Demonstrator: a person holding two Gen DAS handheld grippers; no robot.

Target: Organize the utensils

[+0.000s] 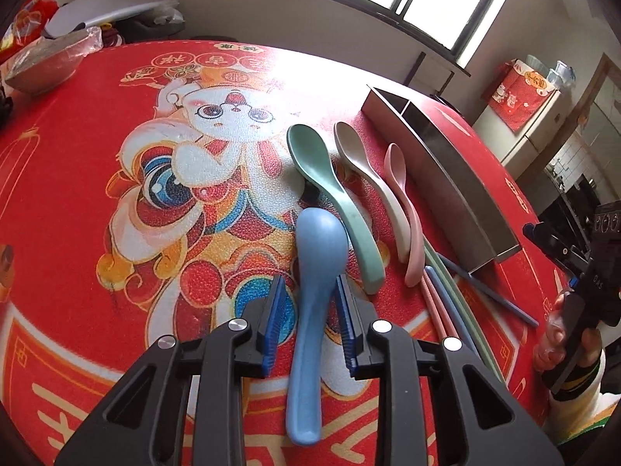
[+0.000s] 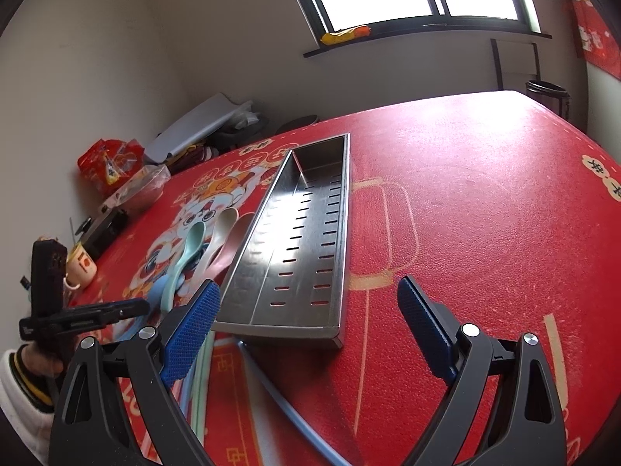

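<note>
Utensils lie on the red printed surface (image 1: 77,163) ahead of me. Through the left wrist camera, my left gripper (image 1: 308,303) has its jaws released, 1 on each side of the blue spoon (image 1: 315,287), whose handle runs back between them; I cannot tell whether the right-hand pad touches it. Past it, 3 more spoons lie side by side, bowls pointing away: the green spoon (image 1: 333,198), the beige spoon (image 1: 368,178) and the pink spoon (image 1: 403,209). Just beside the pink one, several pastel chopsticks (image 1: 446,303) lie bunched together, and 1 blue chopstick (image 1: 493,295) runs out from the near end of the steel tray (image 1: 458,182). The tray sits to the right of the spoons. My right hand (image 1: 562,334) shows at the right edge, holding its tool.

Through the right wrist camera, my right gripper (image 2: 308,328) hangs over the surface with jaws released wide, holding nothing. The steel tray (image 2: 341,233) lies straight ahead, long and narrow, with slots in its floor and a divider near the far end. To its left I see the green spoon (image 2: 190,240), beige spoon (image 2: 223,229) and pink spoon (image 2: 236,240), partly hidden by the tray wall.
</note>
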